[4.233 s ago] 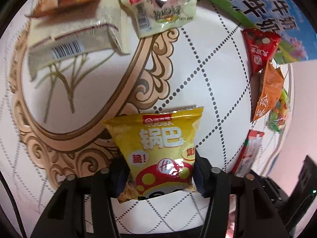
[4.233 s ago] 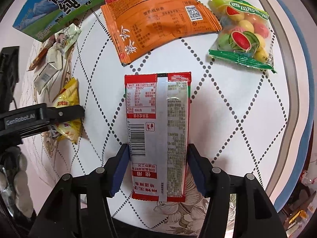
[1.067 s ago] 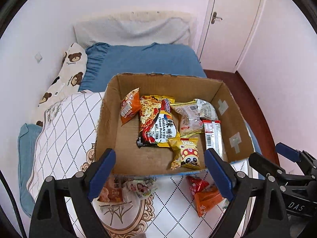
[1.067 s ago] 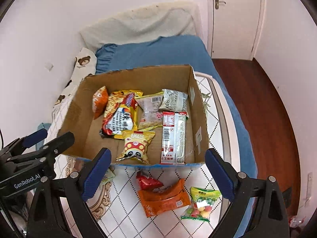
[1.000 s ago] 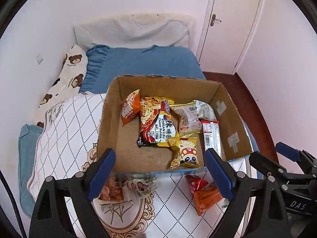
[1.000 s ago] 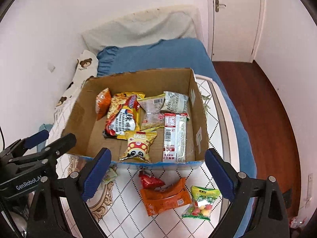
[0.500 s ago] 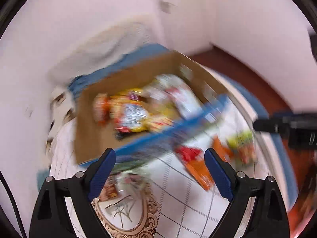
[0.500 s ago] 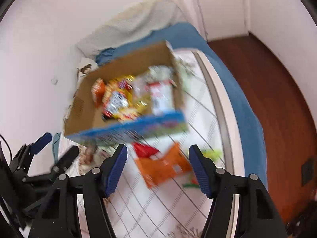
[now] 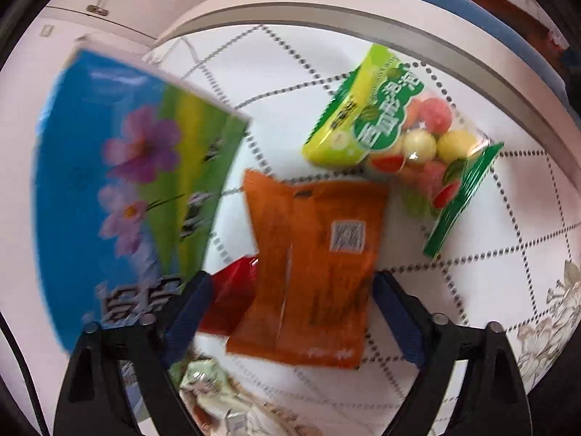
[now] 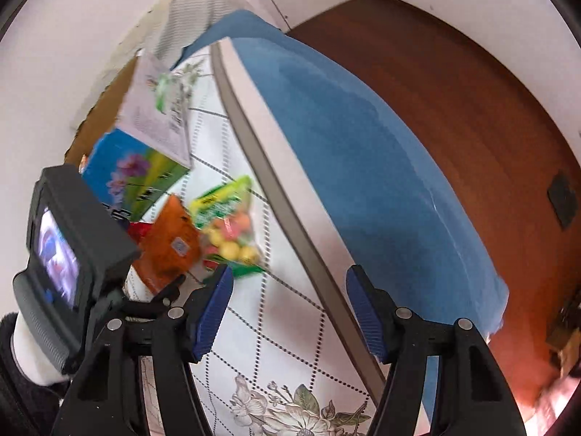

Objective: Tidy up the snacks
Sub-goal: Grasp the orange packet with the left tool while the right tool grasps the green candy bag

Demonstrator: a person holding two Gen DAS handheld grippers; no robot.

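Observation:
An orange snack packet (image 9: 312, 269) lies on the white patterned table, between the open jaws of my left gripper (image 9: 290, 312), which hovers just over it. A small red packet (image 9: 232, 298) lies partly under it on the left. A green bag of fruit-coloured candy balls (image 9: 403, 134) lies beyond, to the right. My right gripper (image 10: 287, 309) is open and empty above the table near its right edge; the candy bag (image 10: 228, 225) and orange packet (image 10: 167, 250) lie ahead to its left.
The cardboard box, blue and green outside (image 9: 120, 189), stands at the left, close to the left finger. More wrapped snacks (image 9: 207, 385) lie at the near left. The table rim (image 10: 290, 229) runs along a blue bed (image 10: 363, 167); brown floor beyond.
Both grippers have swung down from the high view over the box to the table. The left one now sits over the orange packet; the right one has turned to the table's right edge.

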